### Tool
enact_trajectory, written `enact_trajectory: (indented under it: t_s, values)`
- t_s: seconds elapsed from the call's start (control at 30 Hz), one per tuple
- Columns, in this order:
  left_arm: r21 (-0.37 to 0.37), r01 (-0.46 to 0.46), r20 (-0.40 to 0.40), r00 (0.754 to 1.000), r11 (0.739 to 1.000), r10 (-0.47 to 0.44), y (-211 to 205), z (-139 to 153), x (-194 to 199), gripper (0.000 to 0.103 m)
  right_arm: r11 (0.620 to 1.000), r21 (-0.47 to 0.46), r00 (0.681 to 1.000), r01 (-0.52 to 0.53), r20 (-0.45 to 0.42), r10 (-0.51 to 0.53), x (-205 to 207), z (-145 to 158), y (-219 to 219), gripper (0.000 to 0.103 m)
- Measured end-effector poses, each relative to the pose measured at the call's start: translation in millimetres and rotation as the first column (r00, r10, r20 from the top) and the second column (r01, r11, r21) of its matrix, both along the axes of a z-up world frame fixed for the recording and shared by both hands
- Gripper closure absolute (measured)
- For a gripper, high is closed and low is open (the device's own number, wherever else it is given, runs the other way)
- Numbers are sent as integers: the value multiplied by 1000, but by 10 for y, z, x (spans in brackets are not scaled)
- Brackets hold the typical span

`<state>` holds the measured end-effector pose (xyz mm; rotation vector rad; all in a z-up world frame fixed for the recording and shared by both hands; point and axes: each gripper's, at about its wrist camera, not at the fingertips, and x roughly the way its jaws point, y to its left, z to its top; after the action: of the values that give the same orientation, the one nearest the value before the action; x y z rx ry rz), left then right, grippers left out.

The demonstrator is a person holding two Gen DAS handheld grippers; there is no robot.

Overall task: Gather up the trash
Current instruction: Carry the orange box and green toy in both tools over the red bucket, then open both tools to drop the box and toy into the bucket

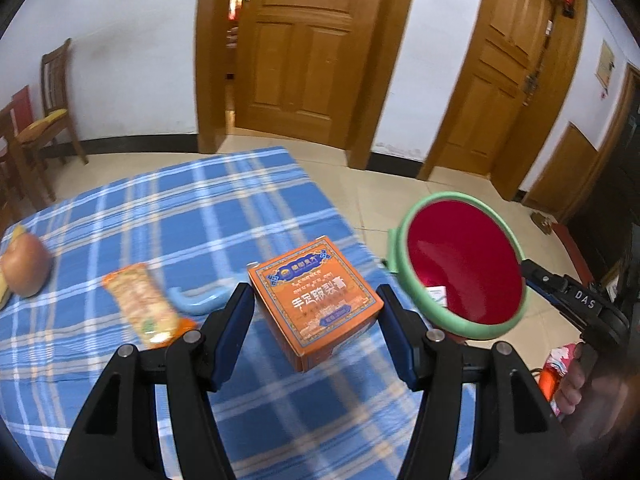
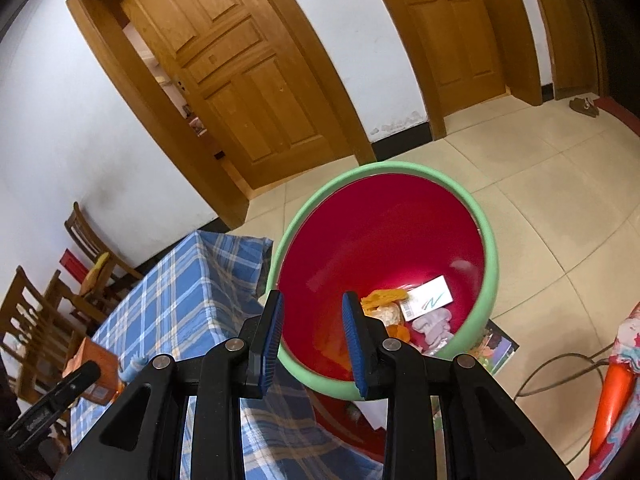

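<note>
My left gripper [image 1: 314, 289] is shut on an orange printed box [image 1: 316, 308], which hangs tilted just above the blue plaid tablecloth [image 1: 160, 216]. To the right, a green-rimmed red trash bin [image 1: 464, 268] is tipped with its mouth toward the box, and my right gripper [image 1: 536, 278] holds its far rim. In the right wrist view that gripper [image 2: 312, 295] is shut on the bin's near rim [image 2: 320, 378], one finger inside and one outside. At the bottom of the bin [image 2: 384, 236] lie a white card [image 2: 428, 298], orange wrappers [image 2: 382, 298] and a crumpled tissue [image 2: 434, 328]. An orange snack wrapper [image 1: 144, 308] lies on the cloth.
On the cloth there are also a blue curved piece [image 1: 200, 300] and an apple [image 1: 26, 270] at the left edge. Wooden chairs [image 1: 52, 116] stand beyond the table. Tiled floor [image 2: 560, 220] with a cable [image 2: 560, 372] lies right of the table. Two wooden doors [image 1: 296, 48] are behind.
</note>
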<state>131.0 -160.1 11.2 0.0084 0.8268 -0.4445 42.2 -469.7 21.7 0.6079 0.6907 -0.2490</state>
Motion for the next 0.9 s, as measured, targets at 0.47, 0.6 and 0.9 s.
enact_trajectory:
  t_s: [0.47, 0.6, 0.9]
  values:
    - [23, 166, 29, 986, 986, -167, -985, -55, -28, 40, 1000, 2, 1000, 13, 4, -13, -181, -1, -191, 72]
    - [25, 206, 15, 978, 978, -206, -1272, -142, 22, 41, 1000, 10, 1000, 28, 7, -28, -222, -30, -295, 72]
    - [66, 279, 6, 960, 958, -280, -1774, -315, 81, 40, 997, 40, 998, 63, 2, -64, -307, -143, -475, 71]
